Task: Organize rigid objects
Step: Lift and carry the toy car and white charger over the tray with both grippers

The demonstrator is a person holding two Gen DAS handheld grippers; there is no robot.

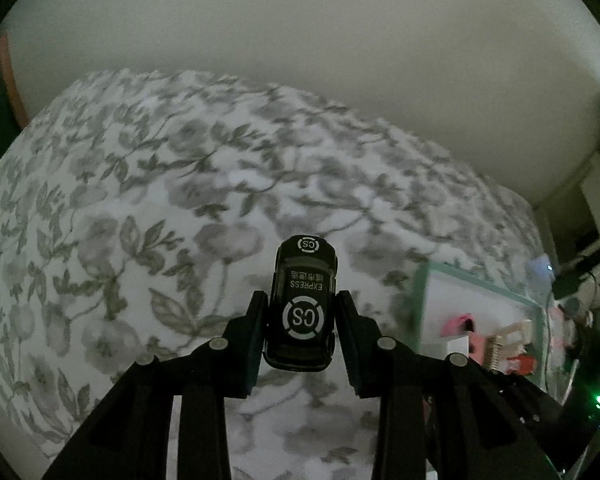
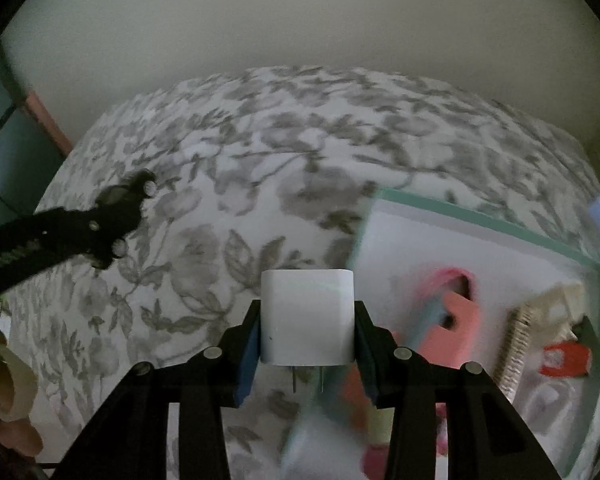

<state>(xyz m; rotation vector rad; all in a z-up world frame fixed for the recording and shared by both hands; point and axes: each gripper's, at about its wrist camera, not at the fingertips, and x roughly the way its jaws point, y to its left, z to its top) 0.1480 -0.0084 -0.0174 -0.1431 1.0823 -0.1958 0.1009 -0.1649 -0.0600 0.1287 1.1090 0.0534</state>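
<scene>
One toy car [image 1: 301,304], one charger [image 2: 307,316], one tray [image 2: 480,228]

I see a black toy car [image 1: 302,304], roof printed "CS EXPRESS", pinched lengthwise in my left claw [image 1: 301,320]. My right claw [image 2: 307,320] grips a white plug cube [image 2: 307,316], prongs pointing down, beside the clear bin [image 2: 480,224].

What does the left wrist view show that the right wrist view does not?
Only the left wrist view shows the black toy car, marked CS and EXPRESS, held in the left gripper. Only the right wrist view shows the white charger plug held in the right gripper. Both show the floral bedsheet and the clear bin with pink and red items inside.
</scene>
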